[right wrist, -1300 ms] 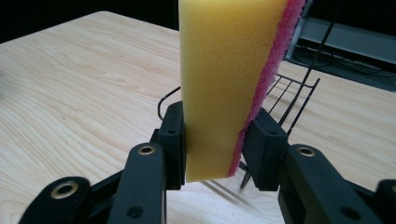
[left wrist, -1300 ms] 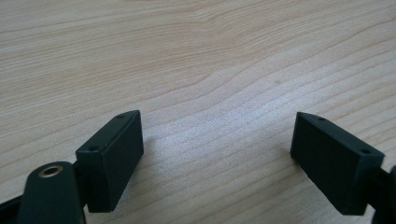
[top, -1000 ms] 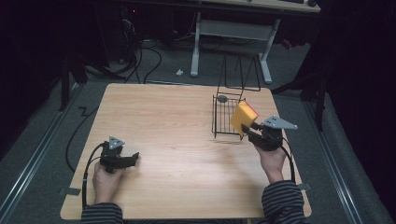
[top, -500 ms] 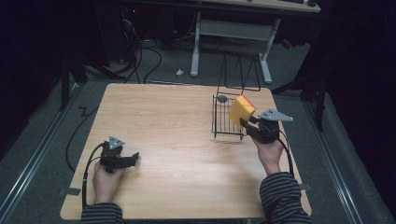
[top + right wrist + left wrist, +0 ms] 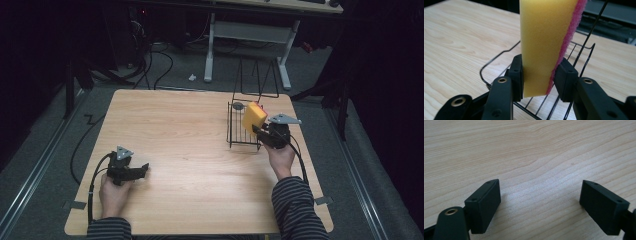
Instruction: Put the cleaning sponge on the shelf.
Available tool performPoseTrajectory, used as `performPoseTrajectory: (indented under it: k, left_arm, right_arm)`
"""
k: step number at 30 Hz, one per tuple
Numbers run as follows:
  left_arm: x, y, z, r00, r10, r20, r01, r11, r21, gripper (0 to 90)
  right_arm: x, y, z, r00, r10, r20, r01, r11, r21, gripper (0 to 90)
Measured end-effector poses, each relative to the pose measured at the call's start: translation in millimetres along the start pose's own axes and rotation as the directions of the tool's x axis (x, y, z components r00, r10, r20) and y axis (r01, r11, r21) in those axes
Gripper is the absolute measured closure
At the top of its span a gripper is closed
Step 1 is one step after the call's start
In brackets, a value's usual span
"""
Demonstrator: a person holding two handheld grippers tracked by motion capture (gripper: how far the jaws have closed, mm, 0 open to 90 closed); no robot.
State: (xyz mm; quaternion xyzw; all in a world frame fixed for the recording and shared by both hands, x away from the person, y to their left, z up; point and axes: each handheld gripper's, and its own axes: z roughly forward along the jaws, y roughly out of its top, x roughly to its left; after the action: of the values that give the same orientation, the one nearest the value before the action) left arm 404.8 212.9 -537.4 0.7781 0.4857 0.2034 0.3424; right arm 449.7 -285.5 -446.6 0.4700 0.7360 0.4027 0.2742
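A yellow sponge with a pink scouring side is clamped upright in my right gripper, held over the black wire basket at the table's right. In the right gripper view the sponge stands between the two pads, squeezed at its lower end, with the basket's wires below and beyond it. My left gripper rests low at the table's front left, jaws wide apart over bare wood, holding nothing.
The wooden table has open surface across its middle and left. A small dark round object sits at the basket's far corner. The basket's tall wire handle rises behind it. Desk legs and cables lie on the floor beyond.
My right gripper has carried the sponge a little left and away, from beside the basket to over its right side. The left gripper has stayed in place.
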Motion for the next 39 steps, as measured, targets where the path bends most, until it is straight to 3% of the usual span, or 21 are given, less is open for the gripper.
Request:
performPoseTrajectory:
  k: [12,18,39]
  left_arm:
    - [-0.1,0.0,-0.1,1.0000,0.000,0.000,0.000,1.0000,0.001,17.6]
    - [-0.1,-0.1,-0.1,1.0000,0.000,0.000,0.000,1.0000,0.000,17.6]
    - [0.0,-0.1,0.0,1.0000,0.001,0.001,-0.001,1.0000,0.000,17.6]
  right_arm:
    - [3.8,4.5,33.0,0.9992,-0.015,0.038,0.013,0.999,0.047,63.2]
    - [0.7,0.9,47.2,0.9987,0.003,0.052,-0.006,0.998,0.067,63.1]
    - [-0.8,-1.9,58.5,0.9978,0.002,0.067,-0.007,0.997,0.080,60.7]
